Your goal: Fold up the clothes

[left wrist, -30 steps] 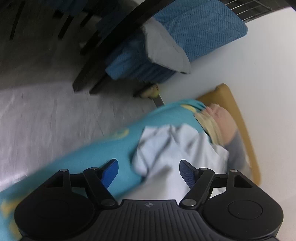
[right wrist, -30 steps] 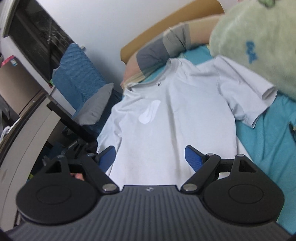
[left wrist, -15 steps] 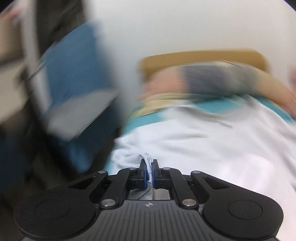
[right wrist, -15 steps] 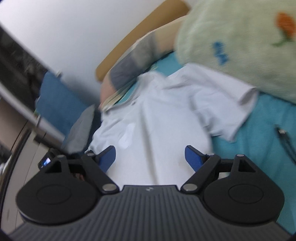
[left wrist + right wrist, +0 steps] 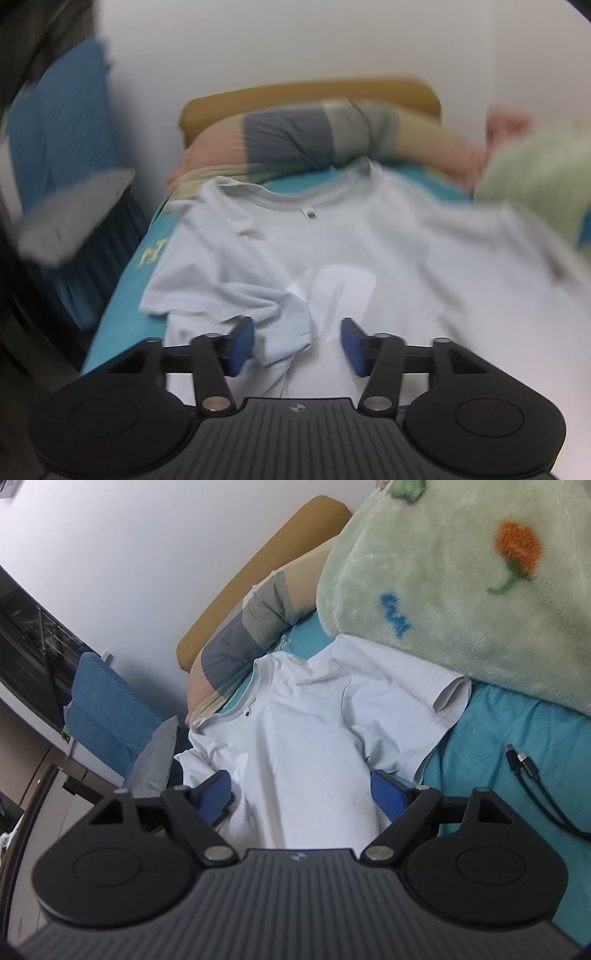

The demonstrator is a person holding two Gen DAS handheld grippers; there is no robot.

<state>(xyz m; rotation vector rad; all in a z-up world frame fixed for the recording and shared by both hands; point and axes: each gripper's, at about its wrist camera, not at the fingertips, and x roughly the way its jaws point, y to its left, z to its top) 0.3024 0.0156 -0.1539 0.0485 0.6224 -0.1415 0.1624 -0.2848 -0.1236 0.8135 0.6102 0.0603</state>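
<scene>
A pale blue T-shirt (image 5: 388, 251) lies face up on a teal bed sheet (image 5: 122, 306), collar toward the headboard. Its left sleeve (image 5: 236, 306) is folded in over the chest and lies crumpled just in front of my left gripper (image 5: 297, 341), which is open and holds nothing. In the right wrist view the shirt (image 5: 295, 746) spreads ahead with its right sleeve (image 5: 410, 720) laid out flat. My right gripper (image 5: 301, 797) is open and empty above the shirt's lower body.
A striped pillow (image 5: 314, 140) and a tan headboard (image 5: 295, 96) lie beyond the collar. A green fleece blanket (image 5: 461, 583) touches the right sleeve. Black cables (image 5: 532, 775) lie on the sheet at right. A blue chair (image 5: 107, 709) stands beside the bed's left edge.
My left gripper shut on the left sleeve at the bed's edge, carried it in over the chest, then opened and let it go. The right gripper stayed open and shifted slightly.
</scene>
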